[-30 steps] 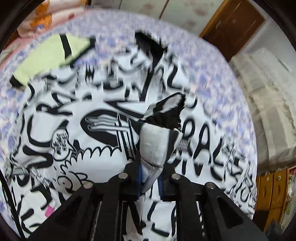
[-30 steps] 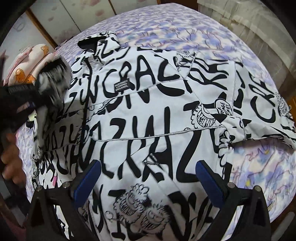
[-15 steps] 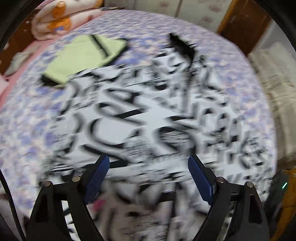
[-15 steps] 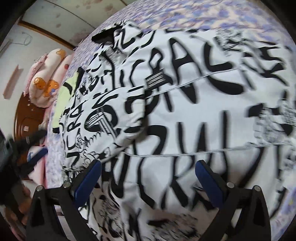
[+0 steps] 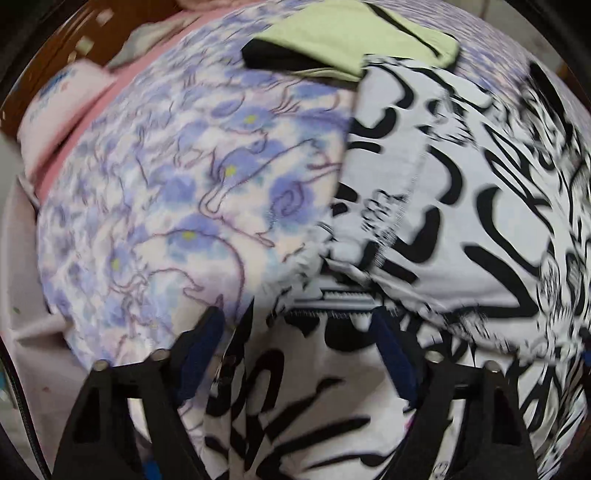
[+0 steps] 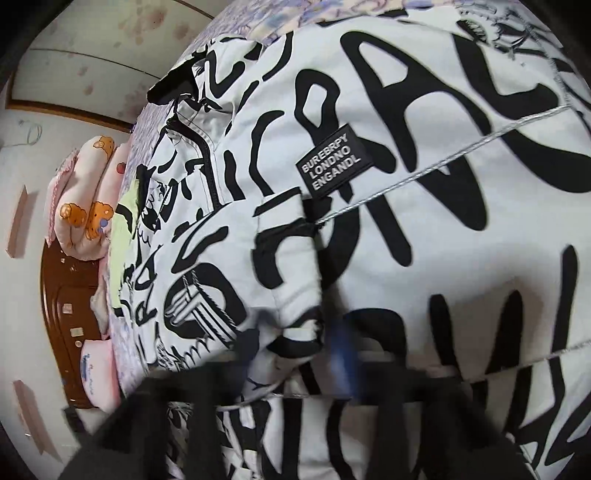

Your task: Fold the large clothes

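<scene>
Left wrist view shows the left gripper (image 5: 295, 328) with its jaws spread wide and nothing between them, low over the edge of the black-and-white printed jacket (image 5: 461, 206), which lies spread on the purple flowered bedspread (image 5: 177, 177) beside a folded pale green garment (image 5: 354, 33). In the right wrist view the right gripper (image 6: 295, 354) is smeared by blur against a folded-over sleeve (image 6: 258, 258) near the black label (image 6: 333, 161); whether it grips the cloth I cannot tell.
</scene>
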`<state>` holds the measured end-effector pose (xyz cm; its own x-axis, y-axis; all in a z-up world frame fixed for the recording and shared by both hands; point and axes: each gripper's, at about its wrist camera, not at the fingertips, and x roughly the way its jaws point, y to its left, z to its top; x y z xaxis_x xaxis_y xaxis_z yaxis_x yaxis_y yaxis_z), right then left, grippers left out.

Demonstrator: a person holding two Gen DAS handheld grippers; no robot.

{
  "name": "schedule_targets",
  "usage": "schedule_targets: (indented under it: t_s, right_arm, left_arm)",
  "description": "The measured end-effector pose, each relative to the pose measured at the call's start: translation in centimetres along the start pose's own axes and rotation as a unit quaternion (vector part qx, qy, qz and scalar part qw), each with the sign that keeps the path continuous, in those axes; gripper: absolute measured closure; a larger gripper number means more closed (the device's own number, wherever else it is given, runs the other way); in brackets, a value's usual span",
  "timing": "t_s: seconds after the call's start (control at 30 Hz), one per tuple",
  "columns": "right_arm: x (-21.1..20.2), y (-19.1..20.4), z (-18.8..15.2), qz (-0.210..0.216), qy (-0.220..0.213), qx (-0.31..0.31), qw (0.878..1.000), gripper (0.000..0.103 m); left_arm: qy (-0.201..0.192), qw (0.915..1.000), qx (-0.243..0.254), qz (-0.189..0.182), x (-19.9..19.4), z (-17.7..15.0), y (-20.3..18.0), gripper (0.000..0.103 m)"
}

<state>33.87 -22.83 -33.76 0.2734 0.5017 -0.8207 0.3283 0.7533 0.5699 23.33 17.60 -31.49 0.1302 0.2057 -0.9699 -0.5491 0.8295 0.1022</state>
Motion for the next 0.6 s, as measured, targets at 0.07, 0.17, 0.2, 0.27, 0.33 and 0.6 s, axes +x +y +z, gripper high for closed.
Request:
schedule_targets:
  t_s: [0.07,0.17,0.2,0.27,0.33,0.6]
  right_arm:
    - [-0.3,-0.2,0.4,0.004,0.002,0.002,1.000,0.091]
    - [-1.7,0.5,0.5,0.008,-0.021,-0.019,1.000,0.094]
    - [-2.1,0.7,0.6,0.005,-0.029,-0.025,0.999,0.094]
    - [-3.3,0.9,0.3,-0.005,-0.043,-0.029,0.999,0.094]
    - [-4.1,0.6,-0.3,-0.006,-0.046,-0.018,0.999,0.094]
    - [-2.2,-0.2,-3.1,-0.065,-0.057,-0.041,0.995,0.094]
  left_arm:
    - [0.003,1.0000,-0.005,-0.006,1.2,0.7,0.0,0.037]
    - [0.008,0.9999,0.005,-0.004,2.7,1.5,-0.1,0.056]
    - [0.010,0.9999,0.009,-0.005,3.0,1.6,-0.1,0.063]
    - [0.012,0.9998,0.013,-0.010,3.6,1.9,-0.2,0.068]
    - [0.012,0.9997,0.016,-0.014,4.0,2.2,-0.3,0.074]
    - [0.040,0.9966,-0.028,-0.066,6.1,4.4,2.4,0.077]
